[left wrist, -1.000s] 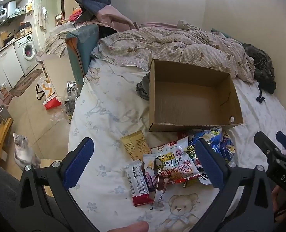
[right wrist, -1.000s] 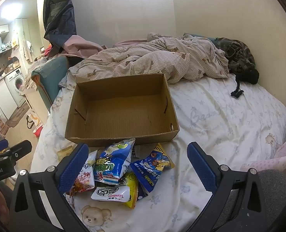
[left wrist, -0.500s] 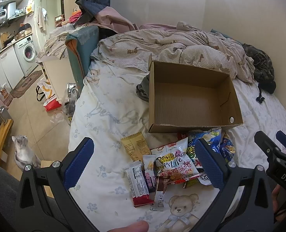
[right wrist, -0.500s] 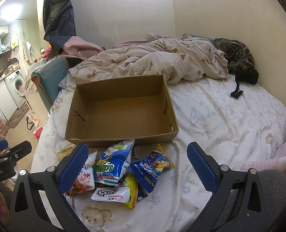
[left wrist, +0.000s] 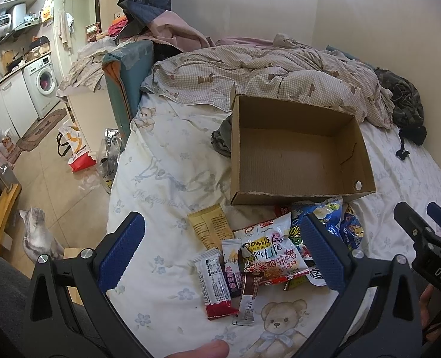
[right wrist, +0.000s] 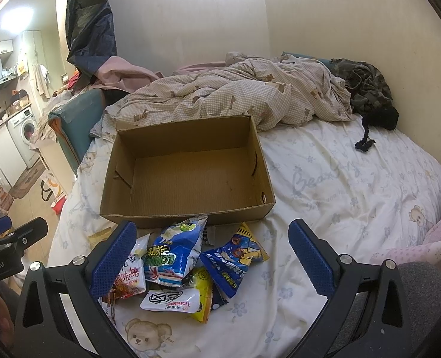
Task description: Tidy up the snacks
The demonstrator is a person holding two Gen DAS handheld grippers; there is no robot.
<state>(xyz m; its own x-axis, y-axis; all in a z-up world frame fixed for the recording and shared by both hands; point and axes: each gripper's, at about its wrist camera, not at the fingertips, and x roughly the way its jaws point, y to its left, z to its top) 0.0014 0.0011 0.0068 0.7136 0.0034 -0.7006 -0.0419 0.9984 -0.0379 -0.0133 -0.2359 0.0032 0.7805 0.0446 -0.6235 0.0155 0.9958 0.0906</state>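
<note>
Nearest, both tongs hang spread wide above the bed sheet [right wrist: 339, 185], gripping nothing. The left tongs [left wrist: 221, 253] frame the left part of a snack pile [left wrist: 268, 253]; the right tongs [right wrist: 210, 258] frame its right part.

Between the left pads lie a white-and-red bar wrapper [left wrist: 216, 286], a small purple-and-white sachet [left wrist: 231, 264], a thin brown-and-silver stick pack [left wrist: 248, 298] and a white chip bag printed "Powers for Life" [left wrist: 272, 253]. Just beyond them sits a tan biscuit packet [left wrist: 210, 228].

From the right side, a blue-and-white chip bag [right wrist: 174, 252] leans on the pile, touching the box front. Beside it lies a dark blue cartoon packet [right wrist: 235, 262], with a yellow packet [right wrist: 202, 295] and a white pouch [right wrist: 169, 299] tucked nearer.

Past the snacks, an open cardboard box [right wrist: 187, 217] stands upright on the bed, its floor bare. Behind it a checked duvet [right wrist: 235, 95] is heaped against the wall, with a dark camouflage garment [right wrist: 366, 89] in the corner.

Off the bed's left edge, a grey tabby cat [left wrist: 37, 235] sits on the tiled floor, and farther back a washing machine [left wrist: 43, 83] stands.
</note>
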